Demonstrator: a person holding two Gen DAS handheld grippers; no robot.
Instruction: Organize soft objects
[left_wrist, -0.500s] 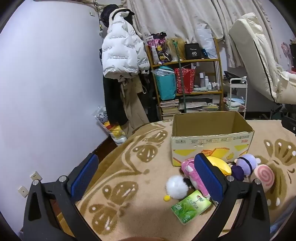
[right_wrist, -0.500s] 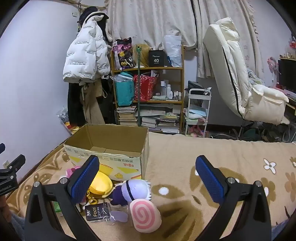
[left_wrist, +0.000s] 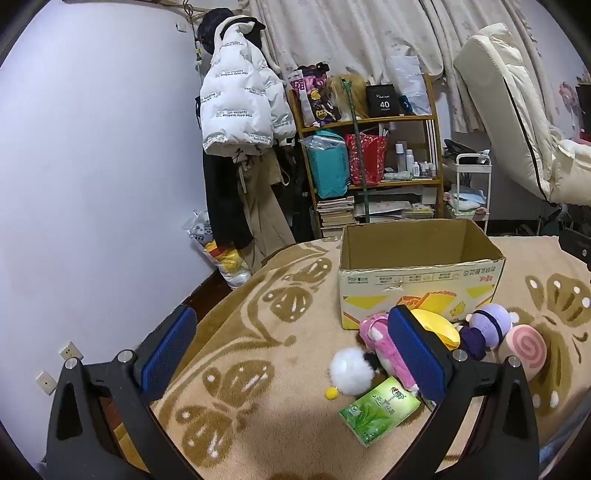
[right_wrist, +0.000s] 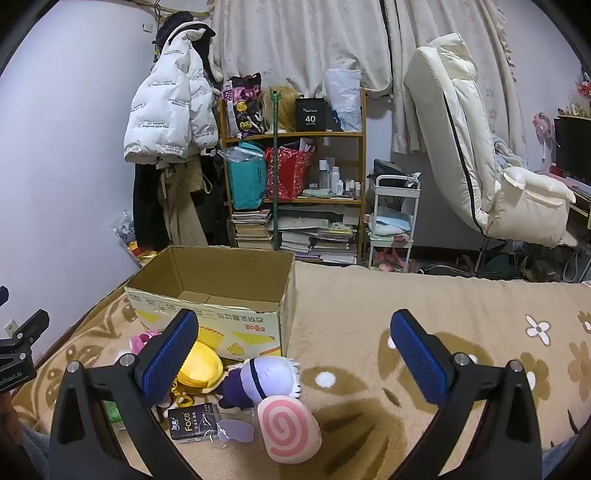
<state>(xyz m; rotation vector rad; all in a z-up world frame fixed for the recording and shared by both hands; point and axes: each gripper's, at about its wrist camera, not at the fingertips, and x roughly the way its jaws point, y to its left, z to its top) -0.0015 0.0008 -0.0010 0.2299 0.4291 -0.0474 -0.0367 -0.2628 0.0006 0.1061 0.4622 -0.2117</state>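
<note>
Soft toys lie in a small heap on the patterned blanket (left_wrist: 258, 332) of the bed, just in front of the open cardboard box (left_wrist: 417, 280), which looks empty inside. In the heap are a pink plush (left_wrist: 384, 347), a yellow plush (left_wrist: 439, 326), a purple-and-white doll (right_wrist: 266, 380), a pink spiral cushion (right_wrist: 288, 428) and a white pompom (left_wrist: 351, 371). A green tissue pack (left_wrist: 380, 410) and a black pack marked "Face" (right_wrist: 190, 421) lie among them.

Both tools are empty. The left hand-held gripper (left_wrist: 291, 354) has its jaws spread as wide as they go, hovering over bare blanket to the left of the heap. The right hand-held gripper (right_wrist: 291, 354) is just as wide and holds nothing; the doll and the spiral cushion sit low between its fingers without touching the pads.

The likely trouble is crowding. The toys touch one another, so a closing grip could catch two at once or drag a neighbour along. The doll is plump and round, and a pinch near its edge may let it squirt free. The two packs are not plush, and a careless grab could sweep them into the box as well.

Compared with half a second earlier, nothing has shifted: both grippers sit in the same place, equally wide, and every toy lies as it did.
</note>
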